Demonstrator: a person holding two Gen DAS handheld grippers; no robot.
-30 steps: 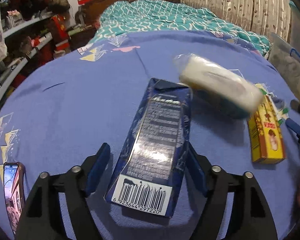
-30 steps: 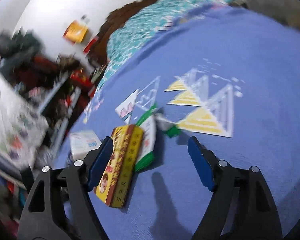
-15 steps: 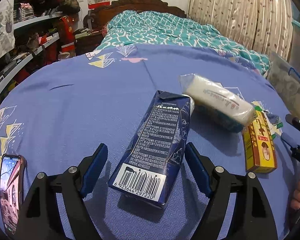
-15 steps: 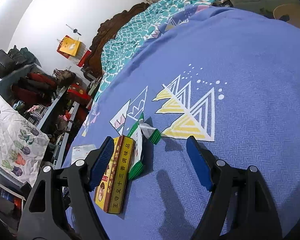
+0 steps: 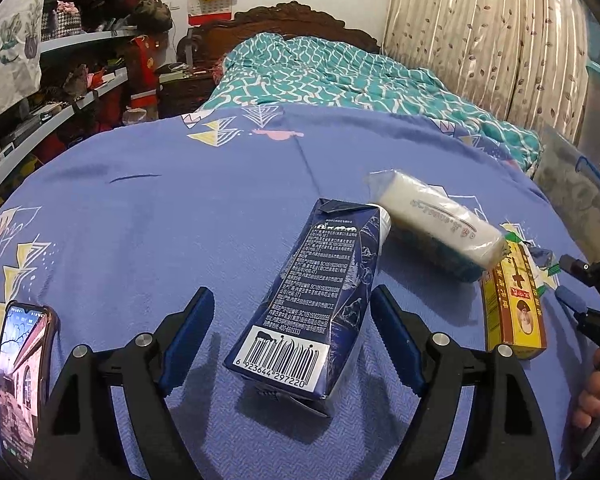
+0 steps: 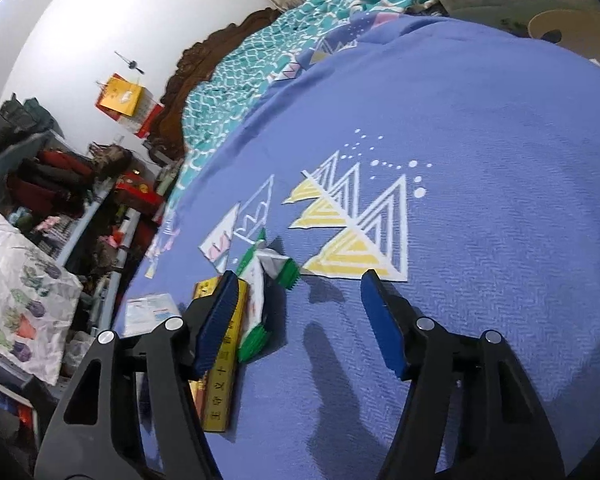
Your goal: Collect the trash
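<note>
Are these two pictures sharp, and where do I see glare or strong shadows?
Left wrist view: sharp, fisheye-bent edges, glare on the blue carton above its barcode. Right wrist view: mostly sharp, shelves at left slightly smeared; dark shadows of the tongs fall on the blue sheet.

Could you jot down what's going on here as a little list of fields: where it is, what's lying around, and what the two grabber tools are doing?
Place: bed with a blue sheet
Trash: dark blue carton, tissue pack, yellow box, green-and-white wrapper
Also there: phone
Left gripper: open, fingers either side of the carton, not pressing it
Right gripper: open, jaws just closing in, one finger in front of the yellow box, wrapper just ahead of the gap
</note>
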